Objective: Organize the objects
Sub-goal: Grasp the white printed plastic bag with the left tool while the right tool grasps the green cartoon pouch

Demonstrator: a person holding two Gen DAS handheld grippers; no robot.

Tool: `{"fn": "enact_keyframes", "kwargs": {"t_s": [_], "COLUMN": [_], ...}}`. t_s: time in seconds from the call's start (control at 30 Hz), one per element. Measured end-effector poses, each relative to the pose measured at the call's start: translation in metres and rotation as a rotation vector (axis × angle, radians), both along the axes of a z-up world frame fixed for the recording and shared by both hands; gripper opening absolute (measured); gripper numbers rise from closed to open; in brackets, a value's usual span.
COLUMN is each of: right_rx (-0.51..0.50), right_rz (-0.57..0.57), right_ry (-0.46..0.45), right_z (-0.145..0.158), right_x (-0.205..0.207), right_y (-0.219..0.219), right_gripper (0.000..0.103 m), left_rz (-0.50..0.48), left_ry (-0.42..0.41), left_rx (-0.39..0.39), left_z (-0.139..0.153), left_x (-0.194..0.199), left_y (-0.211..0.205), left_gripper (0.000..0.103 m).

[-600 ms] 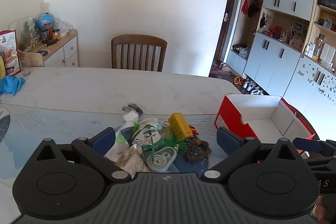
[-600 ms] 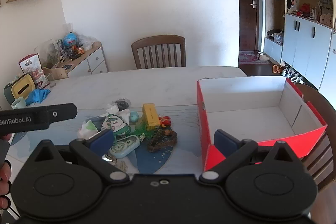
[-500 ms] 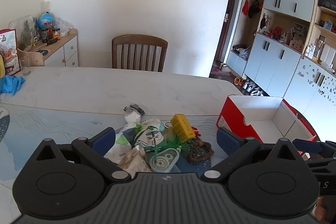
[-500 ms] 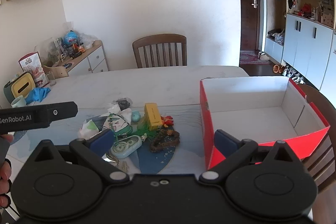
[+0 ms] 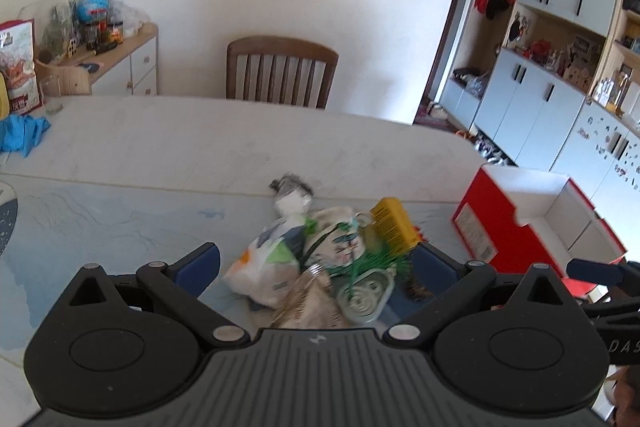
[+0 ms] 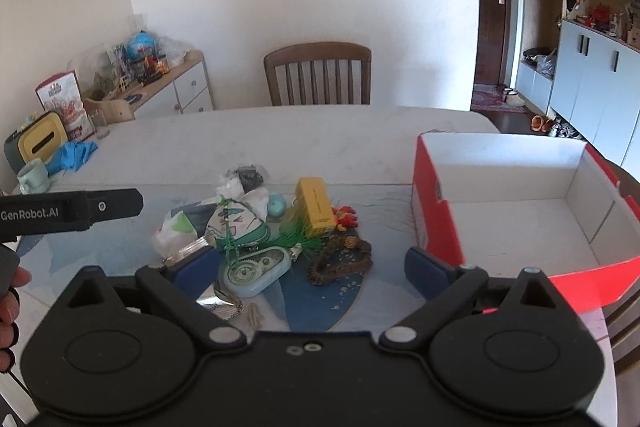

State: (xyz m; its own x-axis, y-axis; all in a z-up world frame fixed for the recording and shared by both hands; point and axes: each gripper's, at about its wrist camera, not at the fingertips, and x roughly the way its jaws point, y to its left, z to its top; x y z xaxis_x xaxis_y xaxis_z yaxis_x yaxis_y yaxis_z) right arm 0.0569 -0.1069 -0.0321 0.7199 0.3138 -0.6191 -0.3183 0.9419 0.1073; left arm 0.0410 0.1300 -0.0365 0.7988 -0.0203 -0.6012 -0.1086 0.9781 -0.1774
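Your left gripper and right gripper hover, jaws released, over the clutter pile beside the red box on the desk.

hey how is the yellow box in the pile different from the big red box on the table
The yellow box is small, closed and sits among the clutter; the red box is far larger, open-topped, white inside, looks empty and stands apart to the pile's right. Both are rectangular and rest on the table.
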Motion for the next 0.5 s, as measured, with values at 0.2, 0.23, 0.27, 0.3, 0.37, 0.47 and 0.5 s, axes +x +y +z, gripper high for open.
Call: {"fn": "enact_keyframes", "kwargs": {"t_s": [0.2, 0.23, 0.27, 0.3, 0.37, 0.47, 0.5], "right_rx": [-0.023, -0.025, -0.029, -0.031, -0.026, -0.026, -0.022], "right_rz": [0.016, 0.020, 0.021, 0.020, 0.026, 0.034, 0.043], "right_ry": [0.026, 0.029, 0.034, 0.038, 0.043, 0.046, 0.045], "right_z": [-0.011, -0.012, -0.013, -0.014, -0.016, -0.016, -0.017], "right_x": [0.014, 0.017, 0.021, 0.024, 0.031, 0.042, 0.046], "right_y": [0.013, 0.015, 0.016, 0.018, 0.022, 0.031, 0.034], "right_gripper": [0.097, 0.097, 0.096, 0.096, 0.095, 0.094, 0.094], "left_rz": [0.023, 0.020, 0.019, 0.019, 0.015, 0.007, 0.003], "left_ry": [0.051, 0.060, 0.070, 0.075, 0.081, 0.101, 0.110], "left_rx": [0.003, 0.004, 0.008, 0.013, 0.020, 0.027, 0.035], "left_z": [-0.023, -0.026, -0.030, -0.033, -0.039, -0.047, -0.051], "left_x": [0.014, 0.017, 0.022, 0.025, 0.033, 0.048, 0.053], "left_y": [0.020, 0.023, 0.026, 0.029, 0.035, 0.043, 0.044], "left_gripper": [0.103, 0.102, 0.102, 0.102, 0.102, 0.102, 0.102]}}
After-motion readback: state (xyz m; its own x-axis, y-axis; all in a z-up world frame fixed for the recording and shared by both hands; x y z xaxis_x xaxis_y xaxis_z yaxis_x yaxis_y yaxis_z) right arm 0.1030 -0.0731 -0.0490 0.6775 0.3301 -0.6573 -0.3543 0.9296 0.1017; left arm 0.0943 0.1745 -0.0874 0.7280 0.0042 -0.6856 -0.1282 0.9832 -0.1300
